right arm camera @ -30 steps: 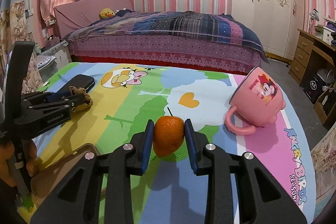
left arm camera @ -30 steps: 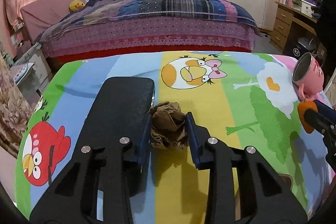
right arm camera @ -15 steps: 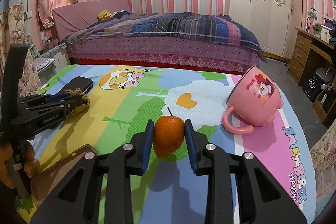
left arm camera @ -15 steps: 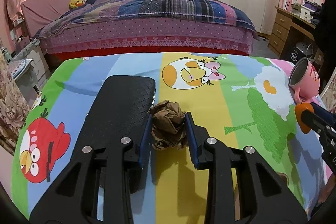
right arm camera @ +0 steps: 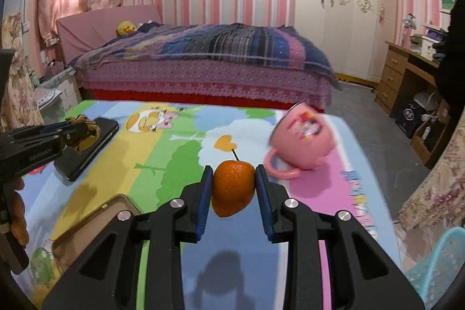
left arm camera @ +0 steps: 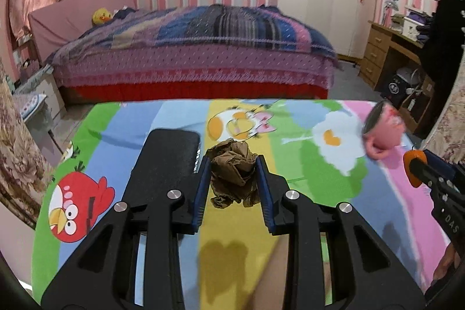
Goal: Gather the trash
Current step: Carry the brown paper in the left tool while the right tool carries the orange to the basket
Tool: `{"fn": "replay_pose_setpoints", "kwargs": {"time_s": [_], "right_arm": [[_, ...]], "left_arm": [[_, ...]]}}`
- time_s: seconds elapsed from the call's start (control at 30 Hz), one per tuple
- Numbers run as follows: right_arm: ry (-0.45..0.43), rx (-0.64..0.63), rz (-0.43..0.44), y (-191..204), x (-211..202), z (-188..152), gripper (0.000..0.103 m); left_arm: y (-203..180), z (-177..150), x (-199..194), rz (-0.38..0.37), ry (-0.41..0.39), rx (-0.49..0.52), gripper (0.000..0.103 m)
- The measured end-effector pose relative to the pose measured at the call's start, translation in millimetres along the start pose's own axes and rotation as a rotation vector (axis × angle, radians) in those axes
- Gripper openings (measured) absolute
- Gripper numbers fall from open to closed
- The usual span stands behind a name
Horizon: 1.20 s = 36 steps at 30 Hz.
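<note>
The left claw (left arm camera: 232, 179) pinches a crumpled brown paper wad (left arm camera: 234, 176) between its blue pads, lifted clear of the cartoon-print bench (left arm camera: 174, 118), its shadow below. A black case (left arm camera: 165, 161) lies just left of that claw. The right claw (right arm camera: 232, 188) pinches an orange (right arm camera: 232, 188) above the bench; a tipped pink mug (right arm camera: 302, 141) lies ahead to its right, a brown tin (right arm camera: 96, 220) to its lower left.

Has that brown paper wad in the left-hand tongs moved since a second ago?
Yes. The crumpled brown paper, pinched in the left tongs, has risen off the cartoon tablecloth: its shadow now sits clear below it, and the black case lies lower.
</note>
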State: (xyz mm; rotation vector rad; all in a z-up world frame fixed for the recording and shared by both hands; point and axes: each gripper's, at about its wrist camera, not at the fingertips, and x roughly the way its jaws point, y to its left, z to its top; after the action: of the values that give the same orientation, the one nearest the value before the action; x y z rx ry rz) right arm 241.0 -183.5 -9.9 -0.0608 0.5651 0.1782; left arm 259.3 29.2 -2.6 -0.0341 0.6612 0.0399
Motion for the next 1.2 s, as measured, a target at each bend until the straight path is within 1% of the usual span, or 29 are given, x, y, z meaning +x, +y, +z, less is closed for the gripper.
{"fn": "replay_pose_setpoints", "kwargs": {"time_s": [0.1, 0.2, 0.33, 0.47, 0.57, 0.7, 0.9, 0.93, 1.03, 1.07, 1.13, 1.2], "right_arm": [[-0.02, -0.002, -0.028, -5.9, -25.0, 5.2, 0.03], [-0.027, 0.007, -0.053, -13.9, -49.2, 3.0, 0.03], [-0.027, 0.03, -0.095, -28.3, -85.6, -12.2, 0.03], [-0.023, 0.059, -0.125, -41.2, -111.8, -31.0, 0.03], [-0.022, 0.084, -0.144, -54.1, -123.1, -43.0, 0.03], [-0.038, 0.106, -0.16, -73.8, -136.4, -49.9, 0.03], [-0.057, 0.122, -0.193, -100.4, -151.2, -52.5, 0.03], [-0.059, 0.109, -0.216, -108.3, -156.5, -53.4, 0.03], [-0.063, 0.107, -0.256, -124.0, -166.4, -56.5, 0.03], [-0.065, 0.121, -0.274, -136.9, -173.1, -60.1, 0.03], [-0.063, 0.147, -0.297, -155.3, -179.7, -64.1, 0.03], [-0.048, 0.171, -0.351, -176.8, -184.4, -71.0, 0.03]], "left_arm": [[-8.8, 1.1, -19.4, -0.021, -0.022, 0.01, 0.03], [-17.5, -0.7, -36.7, -0.047, -0.036, 0.023, 0.03], [-31.9, -9.4, -52.6, -0.075, -0.032, 0.049, 0.03], [-54.3, -23.7, -65.6, -0.096, -0.026, 0.091, 0.03], [-70.4, -32.9, -74.6, -0.11, -0.032, 0.136, 0.03], [-84.4, -41.9, -82.8, -0.133, -0.038, 0.167, 0.03], [-96.2, -42.9, -91.3, -0.179, -0.037, 0.139, 0.03], [-99.2, -42.8, -94.2, -0.175, -0.043, 0.146, 0.03], [-112.9, -44.7, -108.5, -0.143, -0.1, 0.201, 0.03], [-120.4, -44.6, -113.7, -0.139, -0.111, 0.219, 0.03], [-133.7, -42.1, -118.6, -0.155, -0.122, 0.226, 0.03], [-151.1, -37.8, -122.8, -0.185, -0.127, 0.224, 0.03]]}}
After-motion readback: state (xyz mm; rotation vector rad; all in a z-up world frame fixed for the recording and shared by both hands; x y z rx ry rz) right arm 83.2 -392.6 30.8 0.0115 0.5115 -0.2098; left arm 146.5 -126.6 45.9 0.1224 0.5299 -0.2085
